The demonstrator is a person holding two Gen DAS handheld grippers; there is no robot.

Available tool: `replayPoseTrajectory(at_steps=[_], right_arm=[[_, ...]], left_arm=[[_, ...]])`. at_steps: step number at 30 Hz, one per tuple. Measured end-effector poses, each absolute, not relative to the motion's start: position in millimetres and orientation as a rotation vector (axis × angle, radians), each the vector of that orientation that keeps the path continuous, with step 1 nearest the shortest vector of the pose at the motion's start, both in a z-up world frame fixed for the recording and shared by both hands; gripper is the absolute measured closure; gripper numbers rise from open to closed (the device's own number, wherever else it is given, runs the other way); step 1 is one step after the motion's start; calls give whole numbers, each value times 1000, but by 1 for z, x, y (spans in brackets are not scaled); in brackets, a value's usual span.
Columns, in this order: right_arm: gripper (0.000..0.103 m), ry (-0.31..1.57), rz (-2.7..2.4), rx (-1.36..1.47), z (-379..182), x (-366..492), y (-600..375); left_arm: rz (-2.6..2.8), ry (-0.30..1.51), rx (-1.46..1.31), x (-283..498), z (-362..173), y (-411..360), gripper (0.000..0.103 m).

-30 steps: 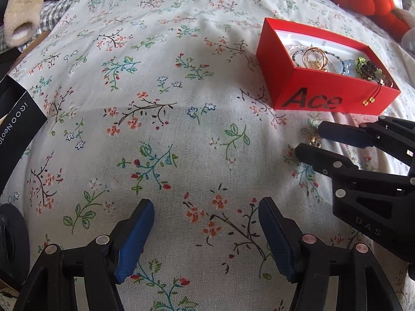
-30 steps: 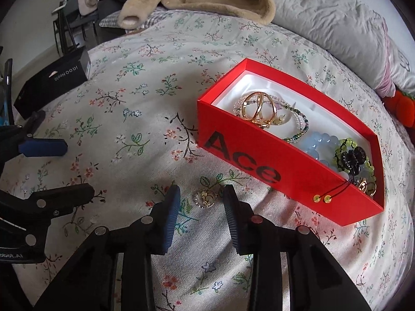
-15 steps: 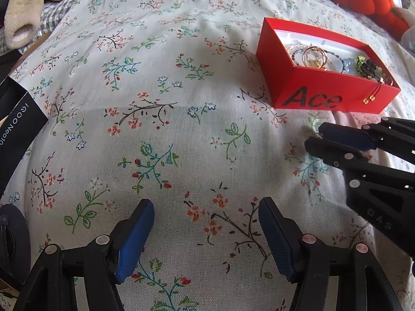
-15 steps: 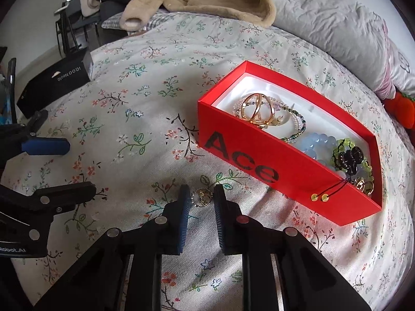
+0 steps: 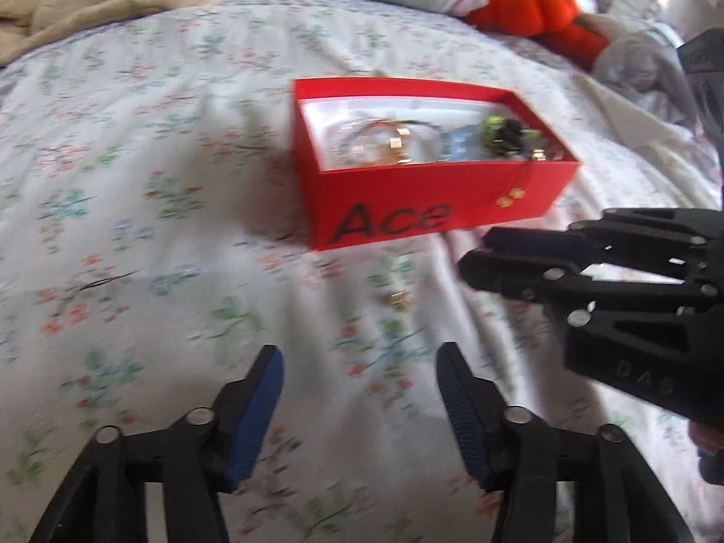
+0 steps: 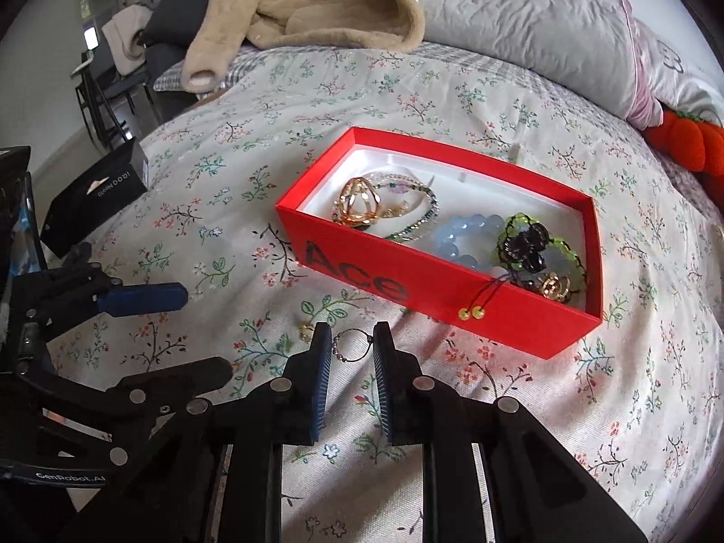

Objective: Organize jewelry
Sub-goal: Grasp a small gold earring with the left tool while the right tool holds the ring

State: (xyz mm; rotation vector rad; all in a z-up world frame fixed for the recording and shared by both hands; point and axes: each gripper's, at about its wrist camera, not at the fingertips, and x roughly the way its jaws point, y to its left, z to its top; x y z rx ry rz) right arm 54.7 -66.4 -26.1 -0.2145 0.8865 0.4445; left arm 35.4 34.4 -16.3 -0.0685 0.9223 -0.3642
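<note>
A red box (image 6: 452, 312) marked "Ace" lies on the flowered bedspread (image 6: 226, 145) with bracelets, a gold cage ring (image 6: 357, 201) and a black-and-green piece (image 6: 529, 240) inside. In front of it my right gripper (image 6: 352, 344) is shut on a thin wire hoop (image 6: 355, 347) with small beads. A small gold piece (image 6: 307, 329) lies on the cloth just left of its fingers. In the blurred left wrist view, my left gripper (image 5: 359, 382) hovers over the bedspread, jaws closing with nothing between them. The gold piece (image 5: 398, 301) lies ahead of it, and the right gripper (image 5: 475, 253) is at the right.
A black carton (image 6: 95, 194) rests at the bed's left edge. A beige garment (image 6: 316, 0) and a grey quilted pillow (image 6: 520, 22) lie at the back, with an orange plush toy (image 6: 692, 145) far right. Chairs stand beyond the bed at the upper left.
My right jaws closed around the hoop and rose slightly with it. The left gripper swung toward the red box, and its jaws narrowed.
</note>
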Motion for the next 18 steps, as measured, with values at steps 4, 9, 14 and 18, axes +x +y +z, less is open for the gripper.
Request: replayPoseTrajectory(at_steps=[4,9,14,18], right_arm=[[83,895,432,-216,-27,51,-80],[83,907,416,-202,-28,50,-98],[83,929,401,-172,-31,53,-112],[83,943,397,-160,-33,56,-118]], left_arm=[[-400,966,-118,50,-30,24,63],[-400,956,-135,57,-34,19,66],[-409,948,-122,61,-38,12,72],[-403,952,-117,65,-39,13,81]])
